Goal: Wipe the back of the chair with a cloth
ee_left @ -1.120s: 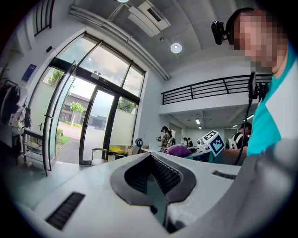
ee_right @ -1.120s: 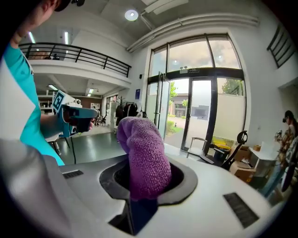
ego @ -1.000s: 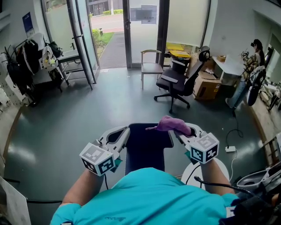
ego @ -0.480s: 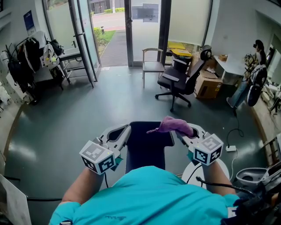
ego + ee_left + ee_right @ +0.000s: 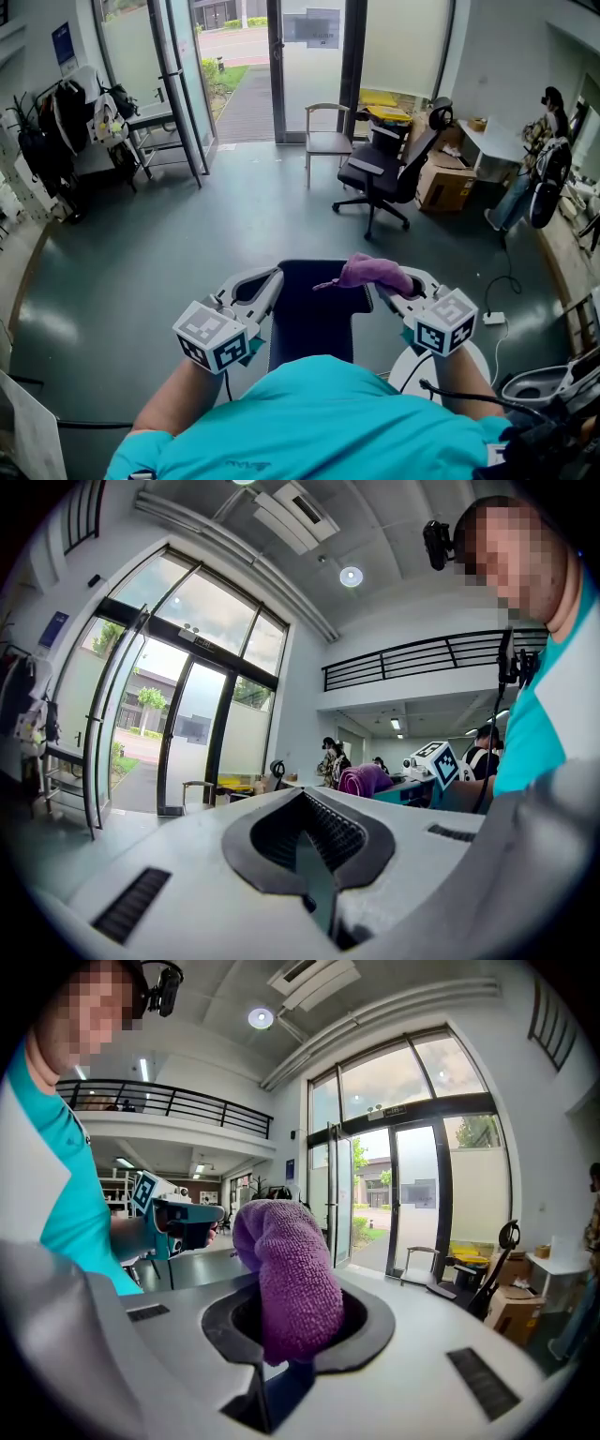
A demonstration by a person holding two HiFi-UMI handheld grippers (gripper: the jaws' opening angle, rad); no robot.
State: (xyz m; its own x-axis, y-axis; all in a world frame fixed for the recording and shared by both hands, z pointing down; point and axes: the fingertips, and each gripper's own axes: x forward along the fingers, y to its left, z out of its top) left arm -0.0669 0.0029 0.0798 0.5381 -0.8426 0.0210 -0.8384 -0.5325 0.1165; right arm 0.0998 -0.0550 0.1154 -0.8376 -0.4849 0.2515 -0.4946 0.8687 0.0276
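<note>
Your right gripper (image 5: 386,289) is clamped on the purple cloth (image 5: 375,272): in the right gripper view the terry fabric fills the space between the jaws and bulges up out of them in a thick folded roll. Your left gripper (image 5: 265,284) carries nothing, and the left gripper view shows its dark ribbed pads drawn together with only a thin slit between them. In the head view the dark chair back (image 5: 314,314) stands straight ahead of you at 12 o'clock, with one gripper on either side of it, the left at its 9 o'clock edge and the right at its 3 o'clock edge. The cloth sits at about 1 o'clock on the chair back, over its upper right corner; whether it presses on the surface cannot be made out. Farther across the grey floor (image 5: 187,234), a black office chair (image 5: 384,173) stands at 1 o'clock and a wooden armchair (image 5: 325,141) at 12 o'clock, just before the glass door (image 5: 309,56). A cardboard box (image 5: 441,187) lies just beside the office chair.
</note>
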